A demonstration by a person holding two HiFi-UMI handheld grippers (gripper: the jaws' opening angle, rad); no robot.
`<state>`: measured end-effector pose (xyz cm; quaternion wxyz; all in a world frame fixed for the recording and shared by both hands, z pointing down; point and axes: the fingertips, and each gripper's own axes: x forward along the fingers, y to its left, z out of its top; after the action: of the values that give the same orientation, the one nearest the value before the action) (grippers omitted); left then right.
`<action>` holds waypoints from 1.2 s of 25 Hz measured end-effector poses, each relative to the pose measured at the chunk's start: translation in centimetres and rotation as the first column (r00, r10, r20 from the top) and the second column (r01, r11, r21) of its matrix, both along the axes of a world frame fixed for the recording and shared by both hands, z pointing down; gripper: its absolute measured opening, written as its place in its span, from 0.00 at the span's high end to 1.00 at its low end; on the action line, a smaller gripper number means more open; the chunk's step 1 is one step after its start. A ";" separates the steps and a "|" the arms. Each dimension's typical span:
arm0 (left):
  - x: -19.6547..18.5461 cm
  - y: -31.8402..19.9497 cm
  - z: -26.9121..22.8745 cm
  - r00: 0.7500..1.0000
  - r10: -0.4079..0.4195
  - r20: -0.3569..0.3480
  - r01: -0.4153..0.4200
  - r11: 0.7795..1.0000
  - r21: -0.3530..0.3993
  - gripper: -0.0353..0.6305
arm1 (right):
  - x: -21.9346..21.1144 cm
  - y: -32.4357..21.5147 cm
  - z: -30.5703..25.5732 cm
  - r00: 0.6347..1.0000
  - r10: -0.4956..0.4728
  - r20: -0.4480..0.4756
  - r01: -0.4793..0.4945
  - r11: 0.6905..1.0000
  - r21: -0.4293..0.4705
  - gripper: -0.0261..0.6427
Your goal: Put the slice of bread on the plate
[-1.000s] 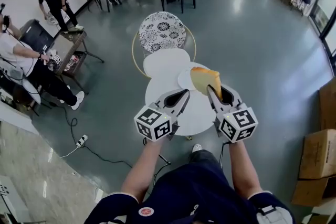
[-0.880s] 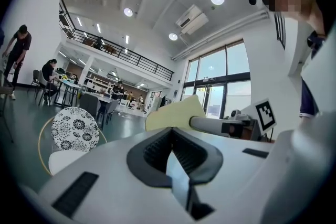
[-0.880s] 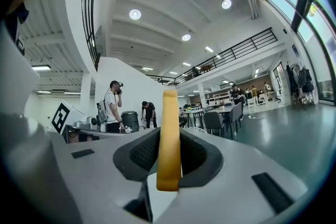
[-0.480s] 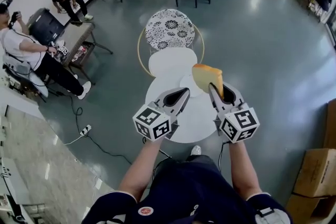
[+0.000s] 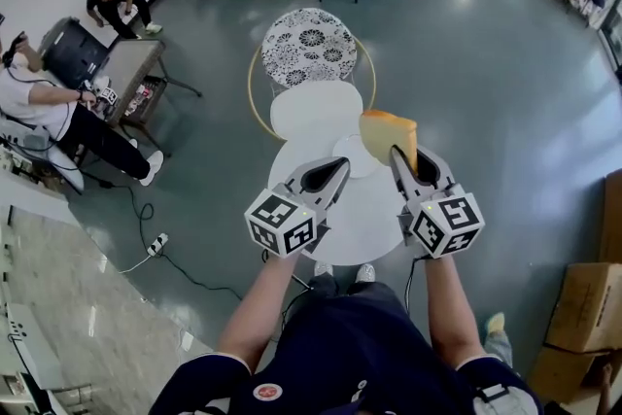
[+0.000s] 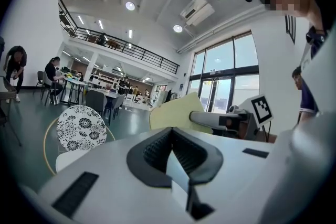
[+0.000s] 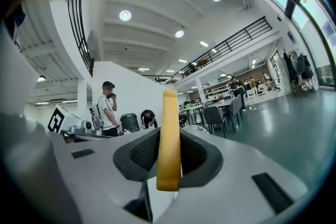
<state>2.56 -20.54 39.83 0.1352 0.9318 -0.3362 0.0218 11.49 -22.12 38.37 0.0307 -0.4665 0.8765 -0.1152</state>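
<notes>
Bread slice (image 5: 388,133), pale yellow with a darker crust, is clamped between the jaws of my right hand-held gripper (image 5: 409,159), just right of the frame's centre in the head view. In the right gripper view the slice (image 7: 169,136) stands upright and edge-on in the middle of the frame, with the two dark pads pressing on its flat faces and its top rising well above them. It hangs in the air, clear of the round white bench (image 5: 362,212) under it. From the head view its lower left part overlaps the right rim of the small white plate (image 5: 349,156), which lies on the upper part of that bench.

My left hand-held gripper (image 5: 337,172) sits beside the right one, left of centre, above the same bench. Its own view shows the jaws brought together with nothing between them (image 6: 171,145), and the slice (image 6: 173,114) shows beyond them, right of centre.

A second white round top (image 5: 315,108) and a flower-patterned chair seat (image 5: 309,45) lie further up the frame.
</notes>
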 end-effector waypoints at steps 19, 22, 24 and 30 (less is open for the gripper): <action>-1.6 -2.4 3.8 0.999 0.028 0.017 -0.027 0.998 -0.056 0.94 | -1.2 -2.1 3.9 0.998 0.050 -0.041 -0.054 0.992 -0.118 0.83; -1.8 -3.1 5.5 0.999 0.018 0.028 -0.016 0.997 -0.071 0.94 | -1.3 -3.2 6.3 0.998 0.049 -0.041 -0.055 0.985 -0.166 0.83; -1.6 -3.4 6.7 0.999 0.022 0.033 -0.019 0.996 -0.083 0.94 | -1.1 -3.9 8.2 0.998 0.054 -0.043 -0.061 0.976 -0.207 0.83; -1.7 -4.3 10.4 0.998 0.043 0.035 -0.038 0.991 -0.128 0.94 | -1.9 -5.9 14.9 0.998 0.057 -0.035 -0.066 0.939 -0.338 0.83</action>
<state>0.82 -24.87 50.24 0.1878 0.9273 -0.3177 0.0634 9.63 -27.98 53.30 -0.0572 -0.4934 0.8289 -0.2575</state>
